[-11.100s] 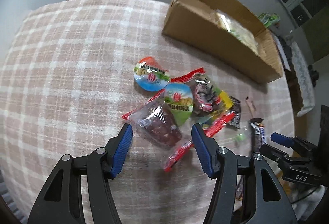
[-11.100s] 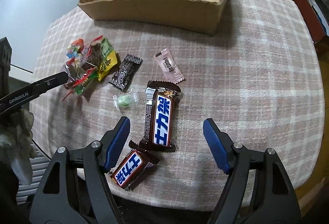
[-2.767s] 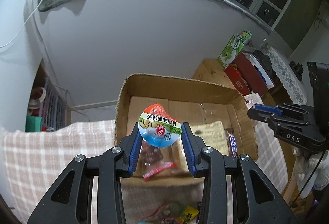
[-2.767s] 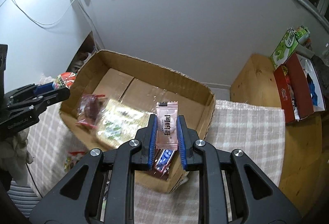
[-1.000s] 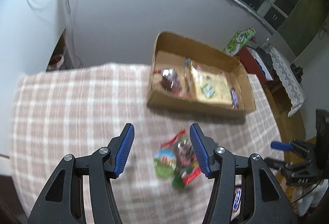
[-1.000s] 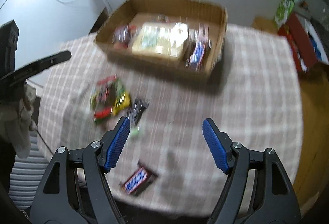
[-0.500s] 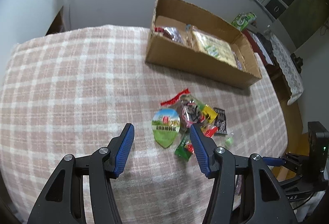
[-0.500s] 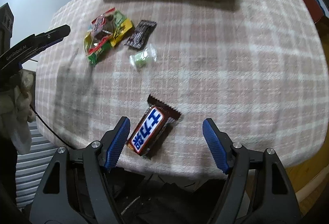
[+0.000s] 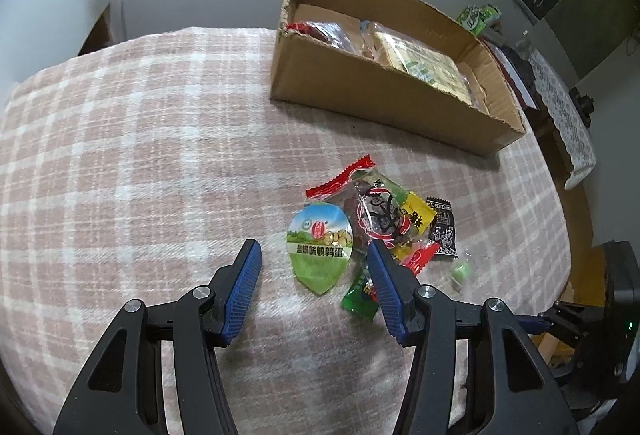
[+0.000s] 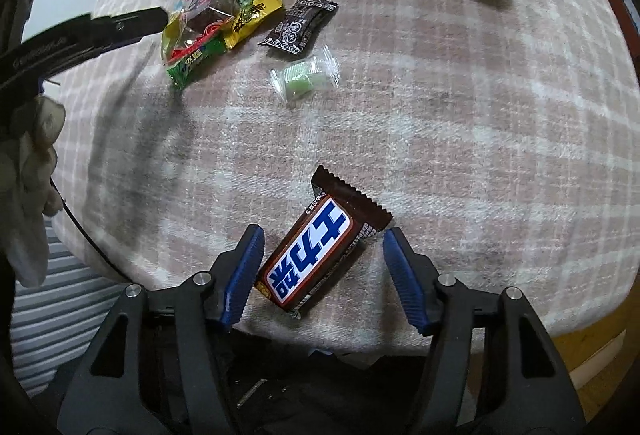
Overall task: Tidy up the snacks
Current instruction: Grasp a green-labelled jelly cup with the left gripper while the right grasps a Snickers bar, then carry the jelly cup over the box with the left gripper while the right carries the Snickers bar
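Two grabs are shaping up at once, one per hand.

Through my left wrist camera, my left gripper point(image 9: 314, 267) is hanging over the checked tablecloth point(image 9: 132, 139) with its jaws closing a little, nothing pressed between them. The green-and-white egg snack point(image 9: 320, 249) is lying flat right between my fingertips, its pointed end aimed back toward me. The rest of the snack pile point(image 9: 386, 219) is crowding against my right-hand pad, so that pad is at risk of catching a neighbour. The cardboard box point(image 9: 380, 87), already holding some packets, is sitting well beyond the pile.

Through my right wrist camera, my right gripper point(image 10: 322, 269) is closing its jaws around the chocolate bar point(image 10: 316, 255) near the table's front edge. The bar's long axis is running diagonally across my gap; its lower end is just beside my left-hand pad, perhaps touching, though I cannot be sure. The other pad is standing clear. I judge a slight wrist roll would square me to it.
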Tool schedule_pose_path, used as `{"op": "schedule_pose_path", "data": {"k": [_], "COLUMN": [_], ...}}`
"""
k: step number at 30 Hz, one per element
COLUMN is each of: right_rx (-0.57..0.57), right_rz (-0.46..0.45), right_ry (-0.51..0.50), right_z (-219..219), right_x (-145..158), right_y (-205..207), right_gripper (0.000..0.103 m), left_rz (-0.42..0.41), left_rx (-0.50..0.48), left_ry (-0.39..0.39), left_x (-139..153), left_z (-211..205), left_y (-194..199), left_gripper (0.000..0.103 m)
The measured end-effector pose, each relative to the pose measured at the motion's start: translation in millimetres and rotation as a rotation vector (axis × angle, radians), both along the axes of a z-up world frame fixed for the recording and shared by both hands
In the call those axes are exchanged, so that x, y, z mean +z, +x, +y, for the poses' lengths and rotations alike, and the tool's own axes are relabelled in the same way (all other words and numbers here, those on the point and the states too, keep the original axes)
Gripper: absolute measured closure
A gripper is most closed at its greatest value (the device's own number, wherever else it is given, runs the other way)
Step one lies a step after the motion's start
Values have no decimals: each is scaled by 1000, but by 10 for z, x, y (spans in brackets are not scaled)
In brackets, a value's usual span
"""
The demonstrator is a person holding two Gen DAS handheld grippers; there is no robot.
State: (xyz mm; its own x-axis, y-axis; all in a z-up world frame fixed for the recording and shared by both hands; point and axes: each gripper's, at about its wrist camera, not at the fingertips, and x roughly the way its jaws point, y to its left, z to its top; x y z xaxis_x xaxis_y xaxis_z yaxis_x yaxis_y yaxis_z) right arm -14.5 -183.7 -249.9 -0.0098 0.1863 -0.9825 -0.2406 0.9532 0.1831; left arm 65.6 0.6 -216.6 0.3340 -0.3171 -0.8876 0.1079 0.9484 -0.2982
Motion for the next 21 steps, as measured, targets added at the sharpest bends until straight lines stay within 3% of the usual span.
{"op": "schedule_pose_path", "data": {"k": [3,7,9,10,12,17,21], "right_rx": [19,47,46,50,58,63,67], "right_rz": [-17,-41,-39,-41,-47,-53,-64], "right_ry": [-17,-50,-47,-49,-53,-50,-48], "right_z": [-10,14,36,48,71,-1,-7], "right_x": [1,12,7,-1,-3,16,6], "right_y": [-11,-1,-3,1,0,42,60], "right_gripper": [47,64,67,70,71,72,72], "left_rz": [9,16,15,16,-1,-15,-22], "left_rx": [2,12,8,-1,-16,-18,-10], "left_ry": [1,-12,-2,16,47,51,41], "left_x": [-45,-84,-101,-116,-110,-111,-103], "left_z": [-12,-16,-38,-64,-105,-125,-118], "left_y": [44,92,109,108,94,84,70], "left_gripper": [50,50,55,62,63,76,79]}}
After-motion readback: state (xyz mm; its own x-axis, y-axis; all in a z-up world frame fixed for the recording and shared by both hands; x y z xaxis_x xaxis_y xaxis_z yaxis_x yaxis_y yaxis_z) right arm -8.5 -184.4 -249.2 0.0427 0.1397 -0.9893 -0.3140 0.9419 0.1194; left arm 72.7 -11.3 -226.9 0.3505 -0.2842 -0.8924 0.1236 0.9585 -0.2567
